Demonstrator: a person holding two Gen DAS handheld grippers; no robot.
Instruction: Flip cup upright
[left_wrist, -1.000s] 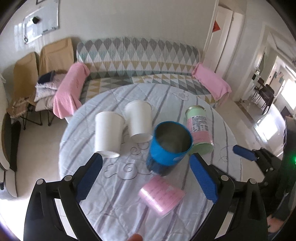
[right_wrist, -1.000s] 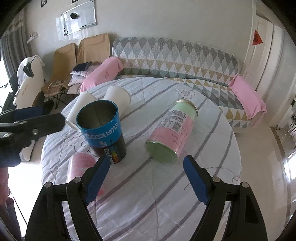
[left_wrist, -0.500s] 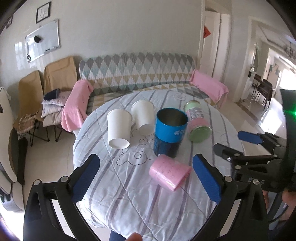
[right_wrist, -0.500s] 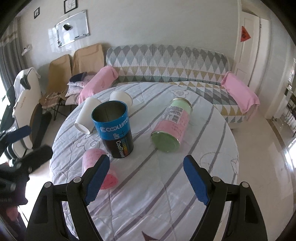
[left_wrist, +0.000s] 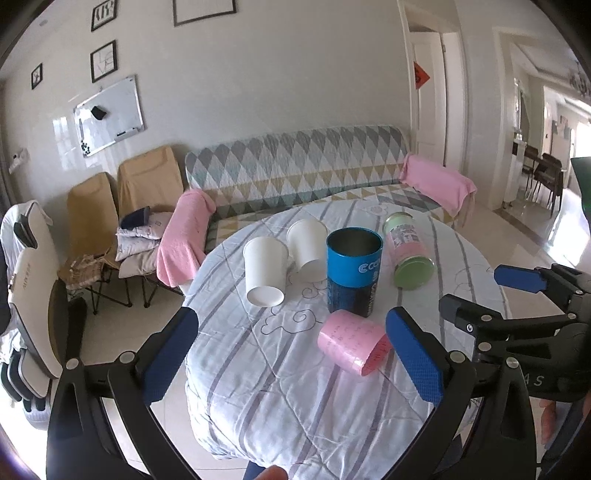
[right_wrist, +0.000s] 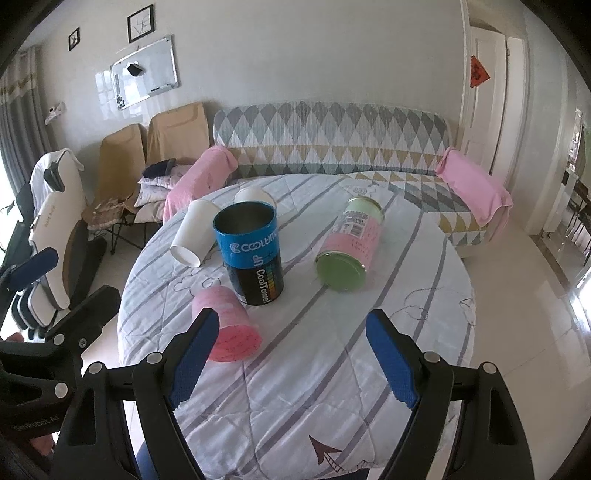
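A blue and black cup stands upright with its mouth up in the middle of the round table. A pink cup lies on its side in front of it. Two white paper cups lie tilted behind it. A pink and green can lies on its side to the right. My left gripper and right gripper are both open and empty, held back near the table's front edge.
A patterned sofa with pink towels stands behind the table. Folding chairs with cushions stand at the left. A doorway is at the right. The right gripper's fingers show in the left wrist view.
Both grippers have pulled back and up from the table, so the cups look smaller and farther. The blue cup stays upright. Both stay open.
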